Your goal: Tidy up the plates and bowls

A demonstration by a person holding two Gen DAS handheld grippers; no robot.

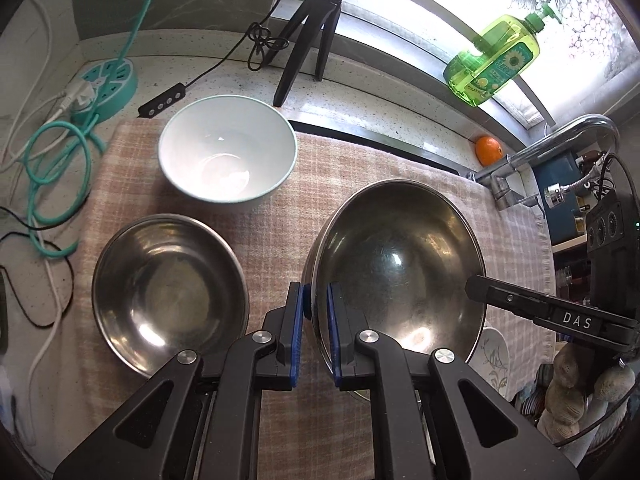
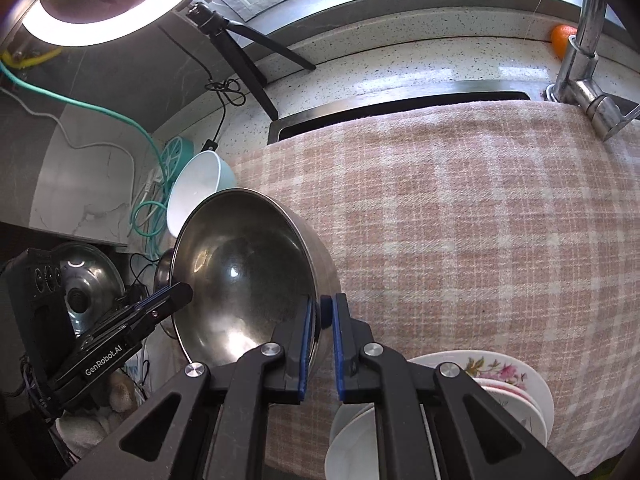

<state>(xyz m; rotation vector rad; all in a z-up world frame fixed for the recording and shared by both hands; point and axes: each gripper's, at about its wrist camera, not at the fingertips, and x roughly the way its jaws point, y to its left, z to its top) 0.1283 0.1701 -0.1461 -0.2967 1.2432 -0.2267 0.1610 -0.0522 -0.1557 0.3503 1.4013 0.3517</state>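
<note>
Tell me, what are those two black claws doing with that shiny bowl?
A person is tidying dishes with a gripper in each hand. The left gripper and the right gripper are both shut on the rim of the big steel bowl, one on each side. A smaller steel bowl and a white bowl sit on the checked cloth. Some plates wait at the cloth's edge.

Daylight floods in through the window [image 1: 420, 12], blown out to white. A ring light [image 2: 100, 12] glares at the right view's top left. Highlights gleam inside the steel bowl [image 1: 396, 264]. Both views are sharp, bending strongly toward dark, rounded edges.
</note>
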